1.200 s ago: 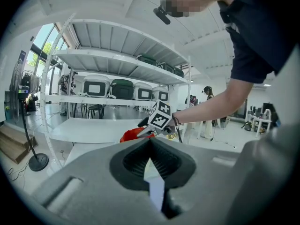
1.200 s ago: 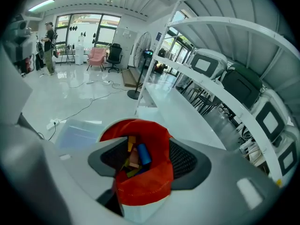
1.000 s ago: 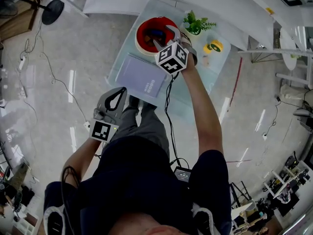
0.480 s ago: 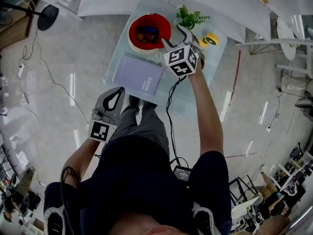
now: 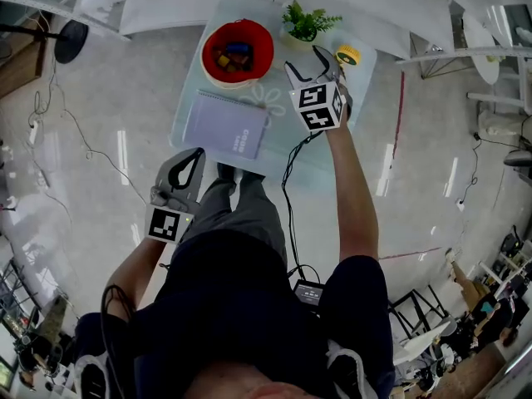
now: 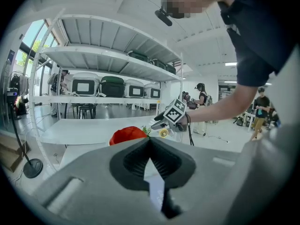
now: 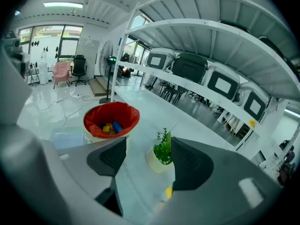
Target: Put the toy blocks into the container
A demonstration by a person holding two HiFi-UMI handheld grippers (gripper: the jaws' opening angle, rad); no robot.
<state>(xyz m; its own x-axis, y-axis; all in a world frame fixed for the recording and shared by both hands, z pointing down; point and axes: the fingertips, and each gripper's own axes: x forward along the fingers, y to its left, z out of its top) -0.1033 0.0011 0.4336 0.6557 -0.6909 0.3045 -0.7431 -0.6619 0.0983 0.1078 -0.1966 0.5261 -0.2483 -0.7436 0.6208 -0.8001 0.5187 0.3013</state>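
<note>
Right gripper (image 5: 305,60), fingers apart and empty, at the worktop's (image 5: 277,133) far edge; we judge a stray sweep could topple the potted plant (image 5: 304,22). Left gripper (image 5: 197,153) fingers closed.

Bright, even light — streaks of glare on the glossy floor (image 5: 123,152), fisheye edges bent and dark.
</note>
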